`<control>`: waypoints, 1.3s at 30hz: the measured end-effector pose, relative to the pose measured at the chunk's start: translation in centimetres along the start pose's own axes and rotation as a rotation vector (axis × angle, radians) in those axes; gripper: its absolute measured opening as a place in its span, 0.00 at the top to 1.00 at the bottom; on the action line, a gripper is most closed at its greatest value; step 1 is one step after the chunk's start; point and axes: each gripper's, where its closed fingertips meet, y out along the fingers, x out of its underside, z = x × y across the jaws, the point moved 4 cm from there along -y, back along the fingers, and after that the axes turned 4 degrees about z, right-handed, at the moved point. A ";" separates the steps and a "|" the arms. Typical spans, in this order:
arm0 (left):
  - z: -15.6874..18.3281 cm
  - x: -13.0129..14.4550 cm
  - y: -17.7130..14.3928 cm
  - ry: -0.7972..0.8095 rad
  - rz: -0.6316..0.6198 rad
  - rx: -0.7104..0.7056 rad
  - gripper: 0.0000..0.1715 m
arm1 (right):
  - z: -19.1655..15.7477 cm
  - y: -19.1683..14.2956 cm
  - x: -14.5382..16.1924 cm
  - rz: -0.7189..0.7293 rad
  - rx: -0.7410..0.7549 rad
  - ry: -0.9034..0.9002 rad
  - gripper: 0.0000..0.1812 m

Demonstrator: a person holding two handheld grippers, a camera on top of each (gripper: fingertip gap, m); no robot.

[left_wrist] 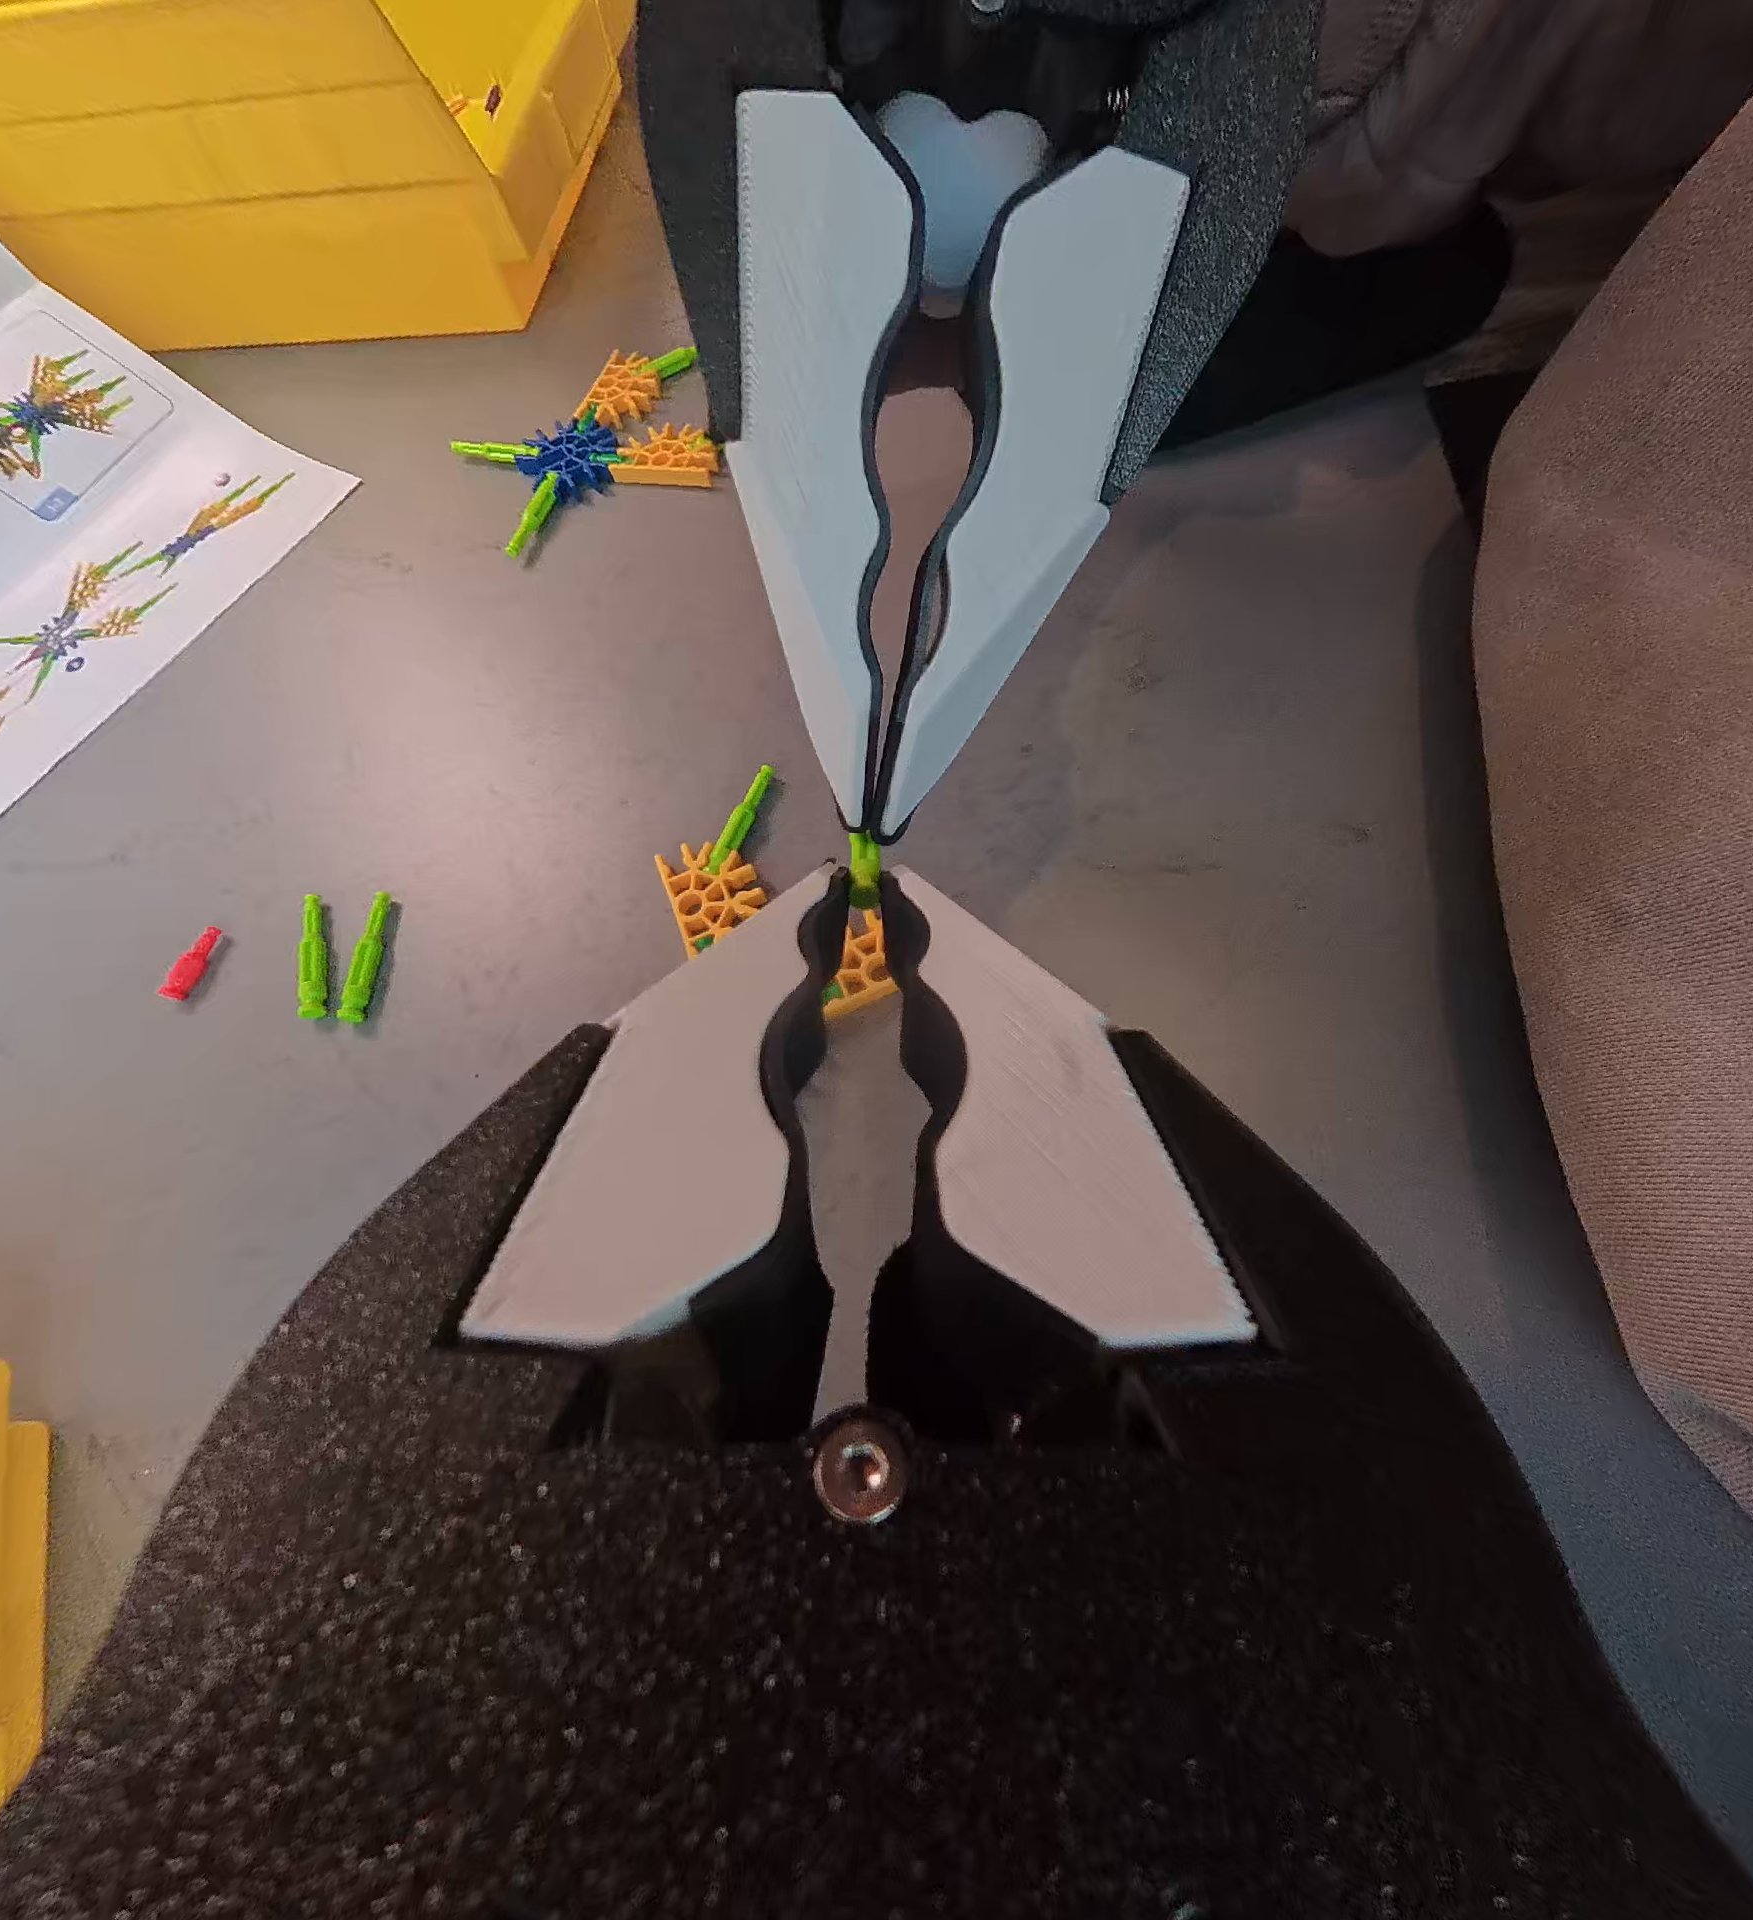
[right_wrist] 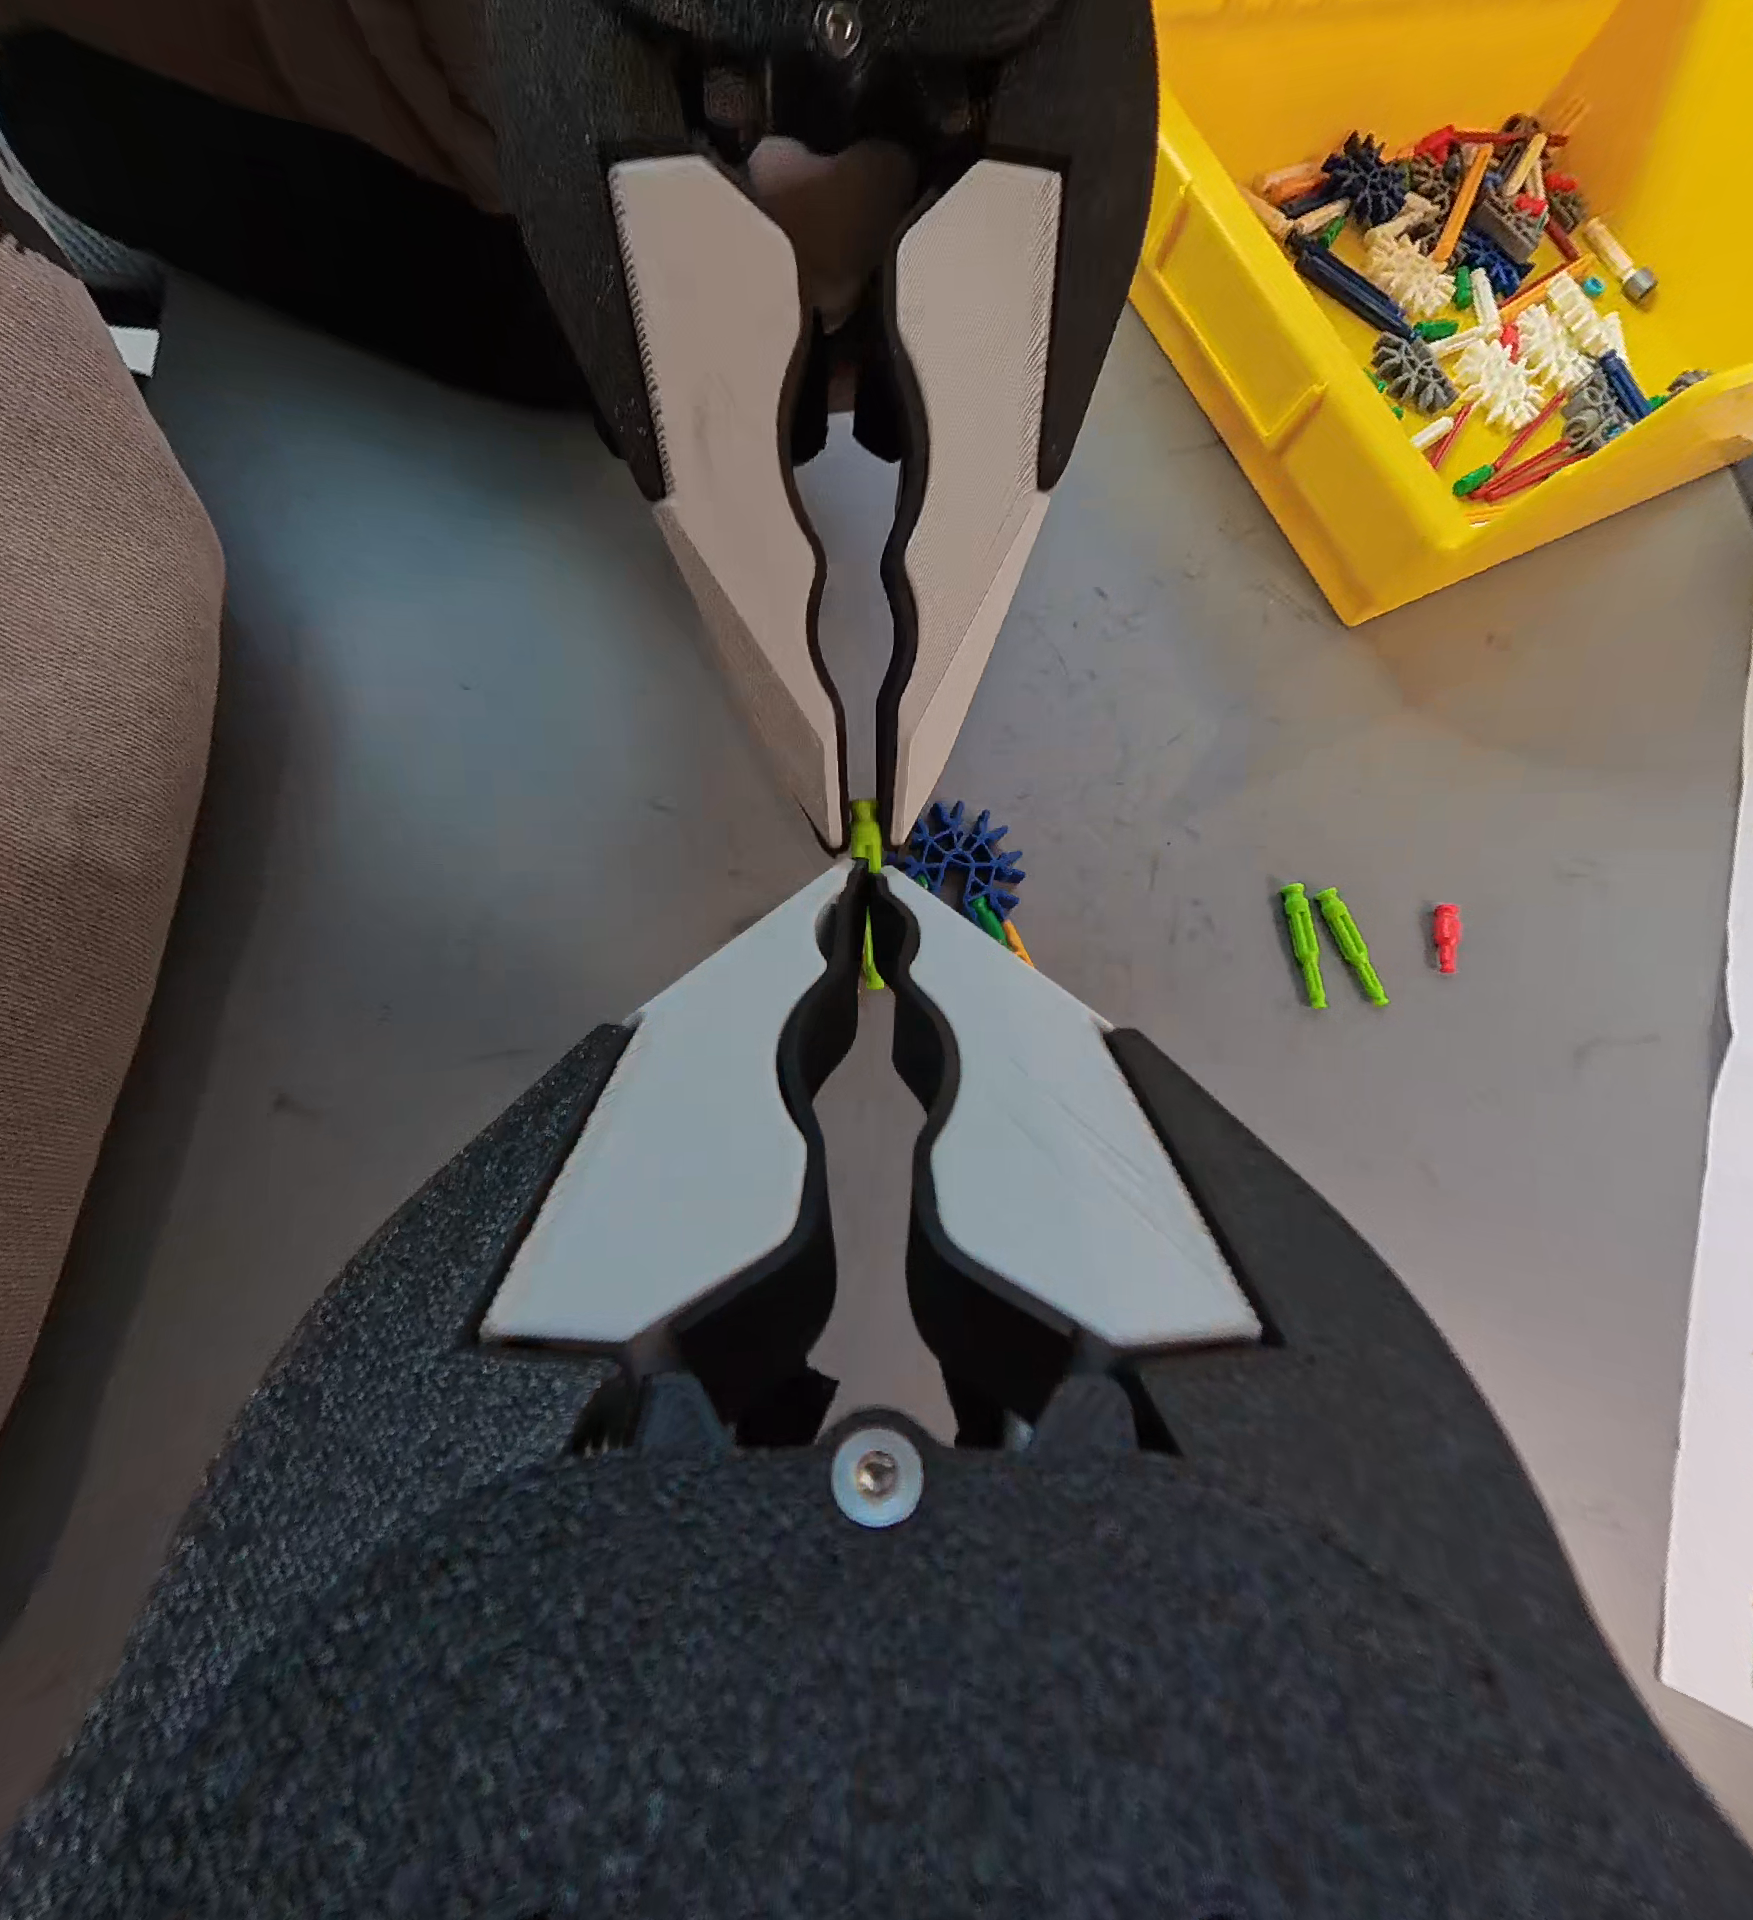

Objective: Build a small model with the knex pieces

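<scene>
Both tools meet tip to tip above the middle of the grey table (left_wrist: 539, 1143). The left gripper (left_wrist: 859, 883) is pressed nearly together, pinching one end of a short green rod (left_wrist: 864, 868). The right gripper (right_wrist: 867, 883) pinches the other end, its jaws just as narrow. It looks like one rod, held clear of the table.

- An orange connector (left_wrist: 716, 894) with a green rod in it lies right under the tips; cannot tell if it touches the held rod.
- A blue connector assembly (left_wrist: 571, 452) lies just beyond.
- Two loose green rods (right_wrist: 1334, 940) and a red piece (right_wrist: 1444, 935) lie apart to one side.
- A yellow bin (right_wrist: 1371, 540) of mixed parts and an instruction sheet (left_wrist: 124, 582) sit nearer the table edge.
</scene>
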 end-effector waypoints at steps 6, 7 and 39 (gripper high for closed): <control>0.4 -0.1 0.0 -0.023 0.025 0.050 0.97 | -0.6 -0.2 0.3 -0.026 0.032 -0.006 0.97; 0.4 -0.2 0.0 -0.020 0.025 0.051 0.97 | -0.6 -0.2 0.4 -0.035 0.032 -0.008 0.96; -2.1 5.0 1.3 -0.143 -0.174 -0.028 0.81 | -1.8 1.1 4.7 -0.379 0.003 0.341 0.98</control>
